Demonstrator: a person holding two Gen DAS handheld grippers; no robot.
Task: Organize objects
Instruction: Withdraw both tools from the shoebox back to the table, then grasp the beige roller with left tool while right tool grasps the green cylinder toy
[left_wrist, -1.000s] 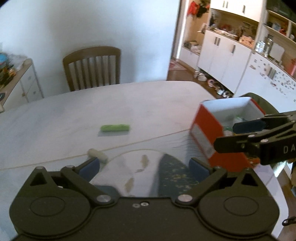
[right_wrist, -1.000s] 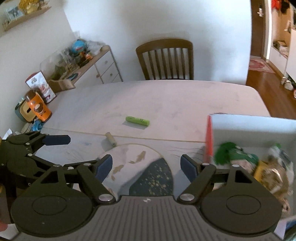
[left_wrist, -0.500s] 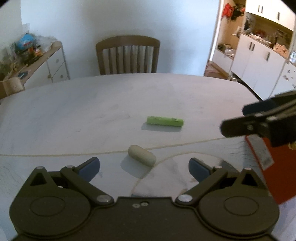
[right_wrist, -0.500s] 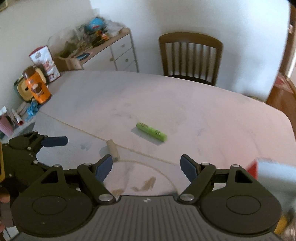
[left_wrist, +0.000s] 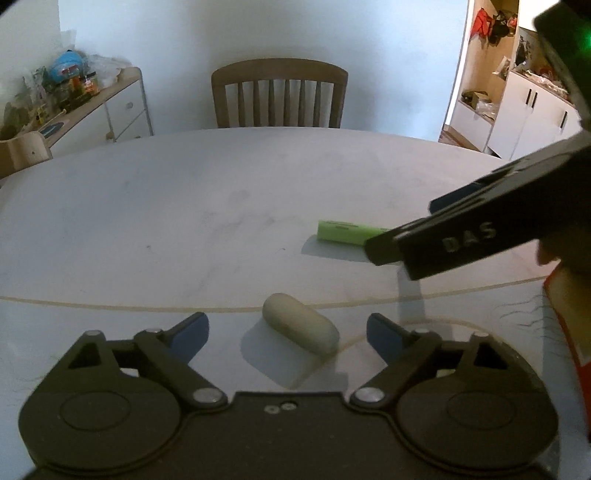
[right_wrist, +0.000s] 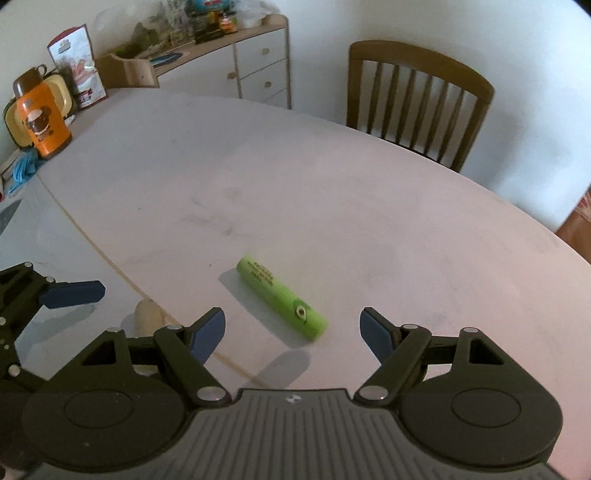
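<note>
The left gripper (left_wrist: 288, 328) is hovering low over the white table (left_wrist: 184, 206) with its jaws spread wide and gripping nothing; a beige capsule-shaped object (left_wrist: 300, 328) is lying flat between the blue fingertips (left_wrist: 192, 326). The right gripper (right_wrist: 291, 328) is likewise gaping wide and empty, with a green tube (right_wrist: 281, 295) lying just ahead at 12 o'clock, one end reaching in between its fingers. A wooden chair (right_wrist: 417, 103) is standing at the table's far edge, around 1 o'clock.
</note>
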